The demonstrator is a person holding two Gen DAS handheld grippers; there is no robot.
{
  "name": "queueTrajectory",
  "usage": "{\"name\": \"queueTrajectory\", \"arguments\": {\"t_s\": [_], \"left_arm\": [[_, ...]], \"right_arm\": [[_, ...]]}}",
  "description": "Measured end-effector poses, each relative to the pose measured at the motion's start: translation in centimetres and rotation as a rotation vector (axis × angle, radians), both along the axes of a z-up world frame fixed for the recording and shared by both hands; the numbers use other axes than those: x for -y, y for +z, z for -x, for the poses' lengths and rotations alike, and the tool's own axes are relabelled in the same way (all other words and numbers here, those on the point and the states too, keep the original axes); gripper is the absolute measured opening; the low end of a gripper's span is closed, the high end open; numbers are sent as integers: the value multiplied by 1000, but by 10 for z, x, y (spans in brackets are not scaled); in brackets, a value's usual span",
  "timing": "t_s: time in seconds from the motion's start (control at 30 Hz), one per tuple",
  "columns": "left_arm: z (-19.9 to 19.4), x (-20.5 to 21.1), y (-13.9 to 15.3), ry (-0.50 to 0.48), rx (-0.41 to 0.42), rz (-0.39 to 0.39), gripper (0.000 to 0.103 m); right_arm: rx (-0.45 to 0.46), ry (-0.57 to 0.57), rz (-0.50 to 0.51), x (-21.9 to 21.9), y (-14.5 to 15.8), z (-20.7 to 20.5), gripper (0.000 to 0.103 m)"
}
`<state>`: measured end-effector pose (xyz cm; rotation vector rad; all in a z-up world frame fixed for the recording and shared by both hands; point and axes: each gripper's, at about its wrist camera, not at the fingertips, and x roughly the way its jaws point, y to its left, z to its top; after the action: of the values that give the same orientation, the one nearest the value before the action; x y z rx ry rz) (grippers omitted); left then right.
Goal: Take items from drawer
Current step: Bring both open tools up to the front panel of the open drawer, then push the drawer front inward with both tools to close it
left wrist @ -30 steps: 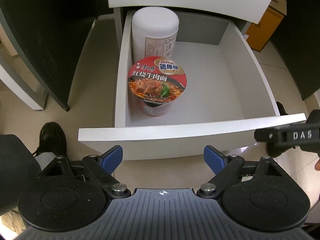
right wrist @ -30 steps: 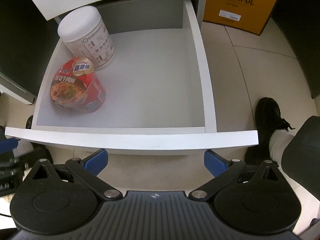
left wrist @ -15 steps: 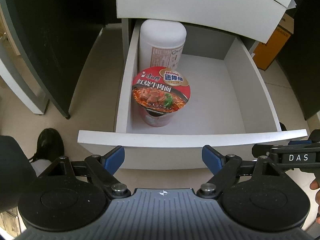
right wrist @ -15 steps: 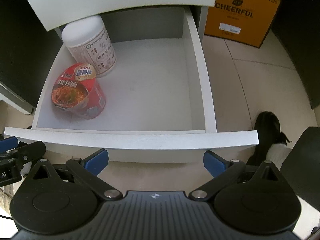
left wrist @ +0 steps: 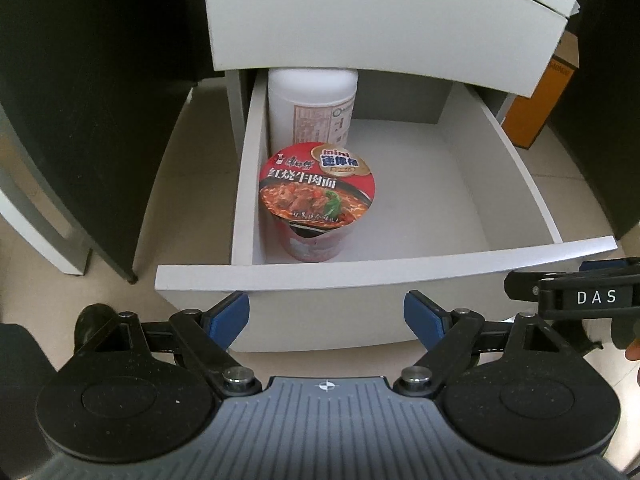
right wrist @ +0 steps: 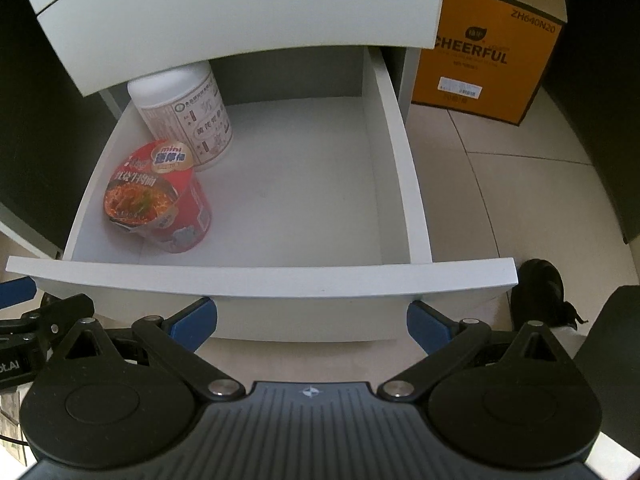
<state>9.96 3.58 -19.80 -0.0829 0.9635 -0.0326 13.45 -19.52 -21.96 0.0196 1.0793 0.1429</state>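
A white drawer (left wrist: 360, 276) (right wrist: 280, 280) stands pulled out at floor level. In its left half sits a red instant noodle cup (left wrist: 318, 200) (right wrist: 154, 196) with a pictured lid. Behind the cup stands a white lidded canister (left wrist: 312, 108) (right wrist: 184, 116), partly under the closed drawer front above. My left gripper (left wrist: 326, 318) hangs open in front of the drawer's front panel, nothing between its blue pads. My right gripper (right wrist: 312, 320) is open too, before the same panel and empty. The right gripper's black finger (left wrist: 560, 292) shows at the right edge of the left wrist view.
An orange cardboard box (right wrist: 492, 52) stands on the tiled floor right of the cabinet. Dark panels (left wrist: 92, 100) flank the cabinet on both sides. A person's black shoe (right wrist: 540, 296) rests by the drawer's right corner, another shoe (left wrist: 94, 324) at the lower left.
Both wrist views have tilted up and drawn back a little: the drawer sits lower in frame and more of the closed drawer fronts above shows. The cup and canister have not moved.
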Motion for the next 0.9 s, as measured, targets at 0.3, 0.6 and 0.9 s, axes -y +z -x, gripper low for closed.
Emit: {"name": "queueTrajectory", "arguments": {"t_s": [0.3, 0.6, 0.9], "left_arm": [[-23, -10, -5, 25, 20, 39, 85], [-52, -22, -1, 51, 80, 60, 84], [-87, -31, -4, 34, 98, 56, 84]], "right_arm": [[51, -8, -1, -4, 1, -25, 102], [156, -19, -18, -6, 3, -55, 102], [219, -118, -110, 10, 2, -90, 103]]}}
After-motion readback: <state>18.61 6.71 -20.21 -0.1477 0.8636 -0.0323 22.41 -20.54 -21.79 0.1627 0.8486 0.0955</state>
